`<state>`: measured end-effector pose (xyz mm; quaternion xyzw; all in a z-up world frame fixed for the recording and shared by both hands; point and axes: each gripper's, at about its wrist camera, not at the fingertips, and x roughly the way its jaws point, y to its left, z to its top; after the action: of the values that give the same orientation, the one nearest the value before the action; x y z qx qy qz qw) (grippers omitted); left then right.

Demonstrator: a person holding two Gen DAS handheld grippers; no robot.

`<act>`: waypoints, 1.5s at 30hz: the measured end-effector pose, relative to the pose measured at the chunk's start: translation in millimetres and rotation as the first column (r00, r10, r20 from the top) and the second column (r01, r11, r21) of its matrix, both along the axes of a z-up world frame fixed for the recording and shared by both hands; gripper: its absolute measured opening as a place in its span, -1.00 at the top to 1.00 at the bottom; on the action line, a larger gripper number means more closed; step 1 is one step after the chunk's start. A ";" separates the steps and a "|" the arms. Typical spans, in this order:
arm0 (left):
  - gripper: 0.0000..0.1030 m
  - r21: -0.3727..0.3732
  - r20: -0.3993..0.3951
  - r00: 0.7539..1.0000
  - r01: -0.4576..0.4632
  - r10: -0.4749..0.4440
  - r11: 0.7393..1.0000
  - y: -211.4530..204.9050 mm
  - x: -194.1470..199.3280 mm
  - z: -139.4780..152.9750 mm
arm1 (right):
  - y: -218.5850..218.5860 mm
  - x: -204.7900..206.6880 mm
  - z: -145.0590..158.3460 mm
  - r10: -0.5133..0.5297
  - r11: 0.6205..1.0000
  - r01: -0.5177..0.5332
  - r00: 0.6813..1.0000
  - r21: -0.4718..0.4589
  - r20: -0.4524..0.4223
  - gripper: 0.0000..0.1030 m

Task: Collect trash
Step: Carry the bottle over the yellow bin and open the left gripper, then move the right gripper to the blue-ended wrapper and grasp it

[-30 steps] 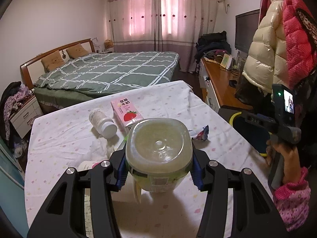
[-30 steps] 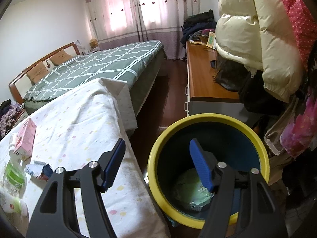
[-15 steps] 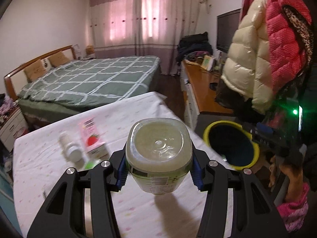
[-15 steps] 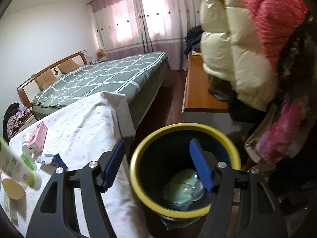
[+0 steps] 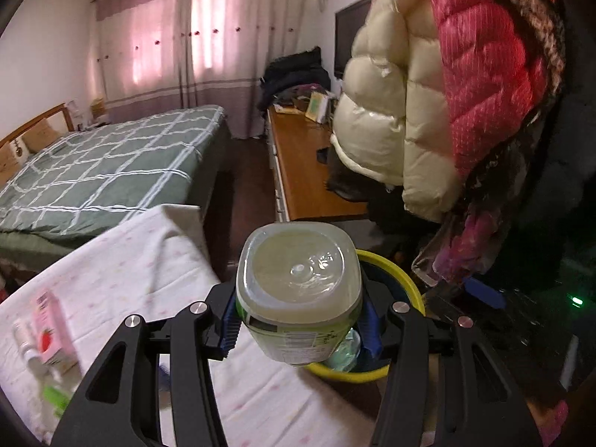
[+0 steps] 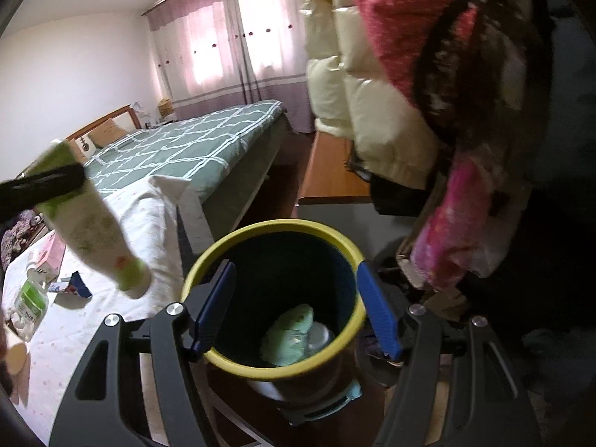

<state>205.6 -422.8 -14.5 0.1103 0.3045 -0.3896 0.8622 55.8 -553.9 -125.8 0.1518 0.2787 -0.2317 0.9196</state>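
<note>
The left tongs (image 5: pixel 300 322) are clenched on a pale plastic bottle (image 5: pixel 300 290), its blue pads pressed against both sides and its base turned toward the camera; the right tongs (image 6: pixel 294 311) stand released, nothing between their blue pads, which frame the yellow-rimmed bin (image 6: pixel 277 298) from either side. Taking that bin as the landmark: behind it and to its left lies the bed (image 6: pixel 193 145) with its green checked cover, the biggest thing in the room. Directly left of the bin is the counter (image 6: pixel 93 298) under a white dotted cloth, its edge just beside the rim. Above and to the right of the bin hang padded coats (image 5: pixel 447 93) (one cream, one red). The held bottle hangs, neck downward, above the counter's edge just left of the bin in the right wrist view, and in the left wrist view it covers the near-left part of the bin's rim. Inside the bin, at the bottom, lies a crumpled green piece of trash (image 6: pixel 288 329). Well left of the bin on the counter sit a pink carton (image 5: pixel 52 331), a small green-labelled bottle (image 6: pixel 31 298) and a blue wrapper (image 6: pixel 76 287).
</note>
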 end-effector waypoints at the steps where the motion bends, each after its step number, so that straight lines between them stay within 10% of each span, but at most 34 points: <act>1: 0.00 0.009 -0.008 1.000 0.005 -0.005 1.000 -9.3 2.1 -5.2 | -1.3 -2.6 0.5 -0.007 1.000 0.007 1.000 -0.001 0.002 -0.26; 7: -0.01 0.042 -0.103 0.994 -0.031 0.035 0.999 -47.6 29.4 -44.4 | -11.9 -15.8 0.6 -0.037 0.999 0.037 0.999 -0.001 0.008 -0.41; 10: -0.80 0.015 -0.090 0.993 -0.079 0.080 0.997 -29.8 29.2 -42.9 | -10.0 -13.6 -1.0 -0.030 1.000 0.030 1.000 -0.003 0.002 -0.41; 22: -0.84 -0.067 0.015 0.973 -0.231 0.232 0.971 119.5 -3.6 6.7 | 23.2 18.6 -6.6 0.058 0.998 -0.058 0.998 0.011 -0.011 -0.41; 28: -0.88 -0.103 0.045 0.889 -0.449 0.455 0.888 244.8 1.4 11.4 | 61.9 50.7 1.2 0.147 0.989 -0.147 0.989 -0.001 -0.011 -0.41; 41: -0.89 -0.152 0.045 0.612 -0.777 0.789 0.611 456.4 23.1 -30.2 | 185.3 128.8 -0.9 0.408 0.913 -0.409 0.910 -0.004 -0.070 -0.41; 45: -0.89 -0.137 -0.003 0.588 -0.801 0.809 0.582 482.7 28.5 -47.4 | 220.5 152.9 -9.6 0.488 0.868 -0.496 0.862 -0.029 -0.136 -0.41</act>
<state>234.1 60.0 -61.9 -0.0815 0.2708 0.0284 0.9588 208.7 -333.5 -135.3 0.0318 0.3571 -0.0070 0.9335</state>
